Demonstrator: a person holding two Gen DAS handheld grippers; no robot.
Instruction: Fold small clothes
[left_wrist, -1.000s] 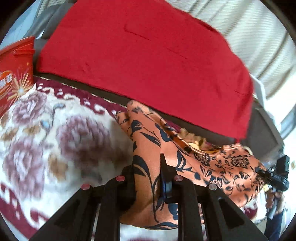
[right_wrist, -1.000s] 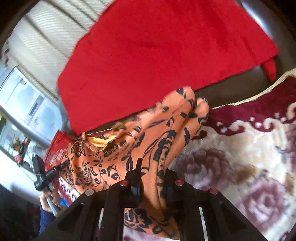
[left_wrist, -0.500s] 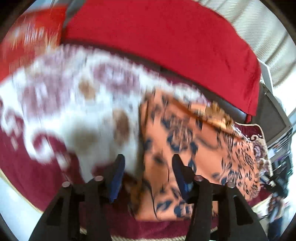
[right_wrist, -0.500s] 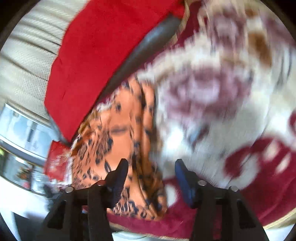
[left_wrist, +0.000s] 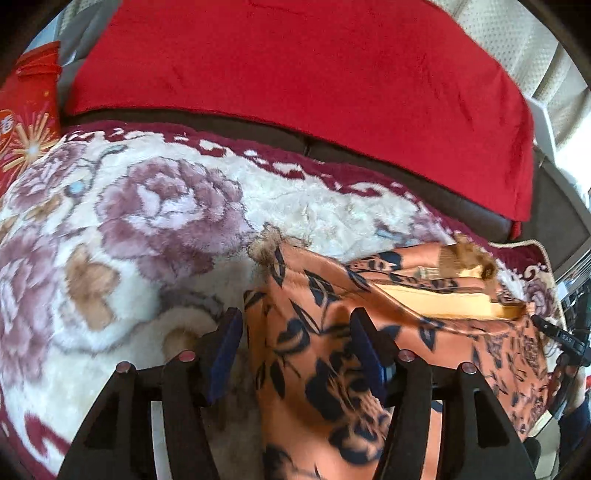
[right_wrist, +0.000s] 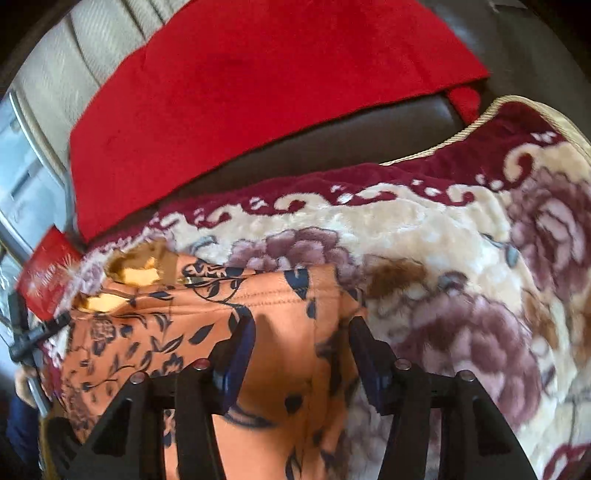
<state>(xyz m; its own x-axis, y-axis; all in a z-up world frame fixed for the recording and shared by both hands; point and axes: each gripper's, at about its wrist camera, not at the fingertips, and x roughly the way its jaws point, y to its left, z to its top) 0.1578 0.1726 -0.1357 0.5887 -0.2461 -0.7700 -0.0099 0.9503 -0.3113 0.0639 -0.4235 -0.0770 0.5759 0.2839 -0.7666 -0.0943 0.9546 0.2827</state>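
Both tongs, left (left_wrist: 295, 328) and right (right_wrist: 301, 332), just parted over smooth orange floral garment (left_wrist: 332, 369) on plush blanket (left_wrist: 110, 221)

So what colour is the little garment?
Orange with dark blue flowers and leaves, clearest from the right wrist.

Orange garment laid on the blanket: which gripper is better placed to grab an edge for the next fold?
Probably the left gripper: open, its jaws straddle the orange garment's side edge against the blanket. The right gripper, also open, sits mostly over the garment's flat cloth.
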